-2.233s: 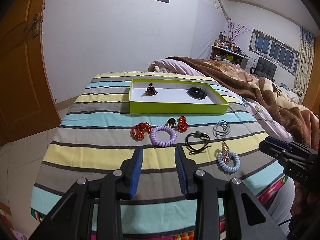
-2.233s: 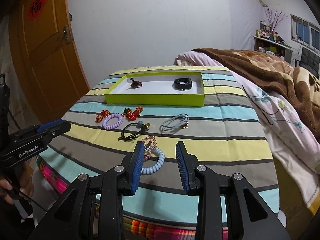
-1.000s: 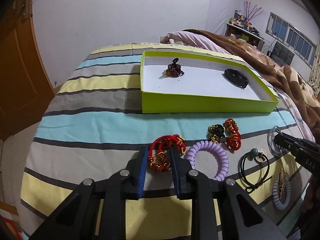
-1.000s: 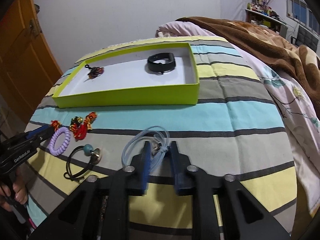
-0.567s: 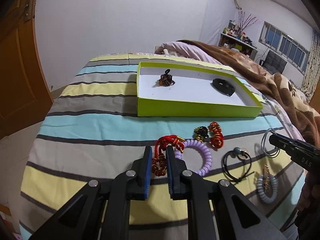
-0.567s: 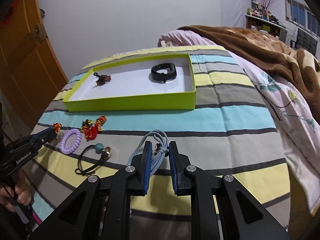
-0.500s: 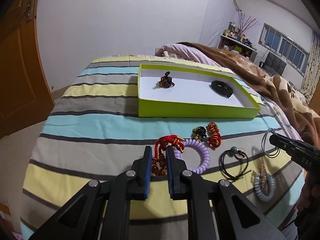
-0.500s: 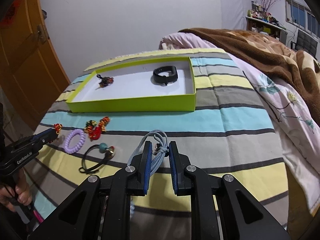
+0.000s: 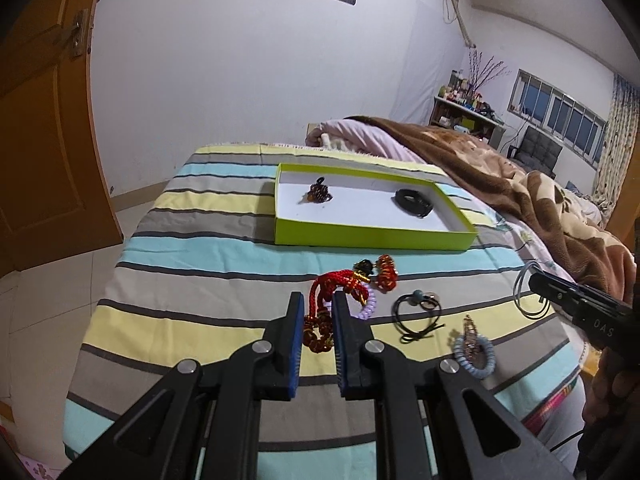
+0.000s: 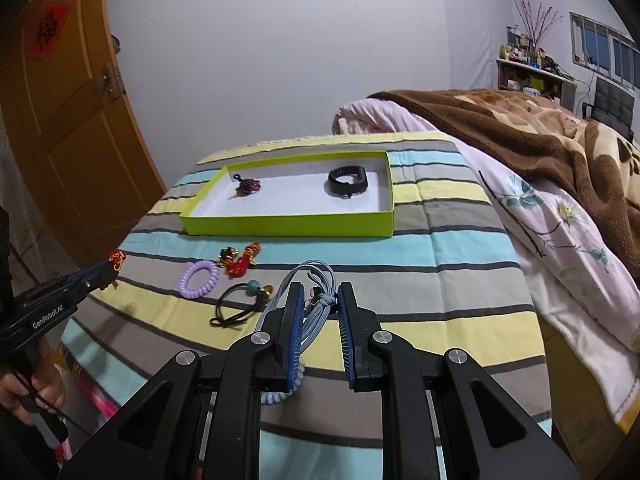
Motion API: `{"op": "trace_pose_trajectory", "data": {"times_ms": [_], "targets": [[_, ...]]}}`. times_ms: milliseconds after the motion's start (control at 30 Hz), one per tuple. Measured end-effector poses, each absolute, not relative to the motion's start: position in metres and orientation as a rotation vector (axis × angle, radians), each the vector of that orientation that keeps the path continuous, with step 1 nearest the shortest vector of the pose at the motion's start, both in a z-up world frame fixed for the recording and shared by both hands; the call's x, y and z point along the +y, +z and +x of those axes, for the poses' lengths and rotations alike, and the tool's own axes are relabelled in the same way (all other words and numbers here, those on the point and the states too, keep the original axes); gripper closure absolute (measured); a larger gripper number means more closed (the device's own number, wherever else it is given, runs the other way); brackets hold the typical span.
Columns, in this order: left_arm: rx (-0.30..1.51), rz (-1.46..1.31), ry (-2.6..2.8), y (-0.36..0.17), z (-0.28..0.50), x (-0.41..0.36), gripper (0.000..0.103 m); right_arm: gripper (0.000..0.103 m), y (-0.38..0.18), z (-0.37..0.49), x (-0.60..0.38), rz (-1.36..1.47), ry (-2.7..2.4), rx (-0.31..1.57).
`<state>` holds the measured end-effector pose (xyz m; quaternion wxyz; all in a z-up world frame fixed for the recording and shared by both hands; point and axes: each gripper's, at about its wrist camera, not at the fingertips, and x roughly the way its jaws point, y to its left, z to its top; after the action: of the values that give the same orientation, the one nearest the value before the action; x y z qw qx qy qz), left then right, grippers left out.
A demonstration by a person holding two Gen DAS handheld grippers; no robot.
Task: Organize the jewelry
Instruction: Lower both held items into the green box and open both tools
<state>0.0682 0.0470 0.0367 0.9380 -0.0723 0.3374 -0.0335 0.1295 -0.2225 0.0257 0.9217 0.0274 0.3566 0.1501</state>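
Your left gripper is clamped on the red cord bracelet, lifted above the striped blanket; your right gripper pinches the grey-blue cord loop. Four pieces lie on the blanket: purple coil tie, red-gold charm, black hair tie, pale blue coil tie. The green tray holds two: beaded charm, black band. A brown blanket covers the bed beyond; an orange door stands left
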Motion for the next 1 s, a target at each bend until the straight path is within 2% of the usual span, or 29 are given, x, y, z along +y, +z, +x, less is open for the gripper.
{"op": "trace_pose_trajectory", "data": {"times_ms": [467,1000], "targets": [[0.672,-0.125,-0.088,0.047,0.083,0.036,0.089,0.086,0.033,0.131,-0.222,0.045,0.320,0.714],[0.673,-0.100,-0.084,0.047,0.153,0.035,0.089,0.086,0.038,0.184,-0.217,-0.001,0.318,0.691]]}}
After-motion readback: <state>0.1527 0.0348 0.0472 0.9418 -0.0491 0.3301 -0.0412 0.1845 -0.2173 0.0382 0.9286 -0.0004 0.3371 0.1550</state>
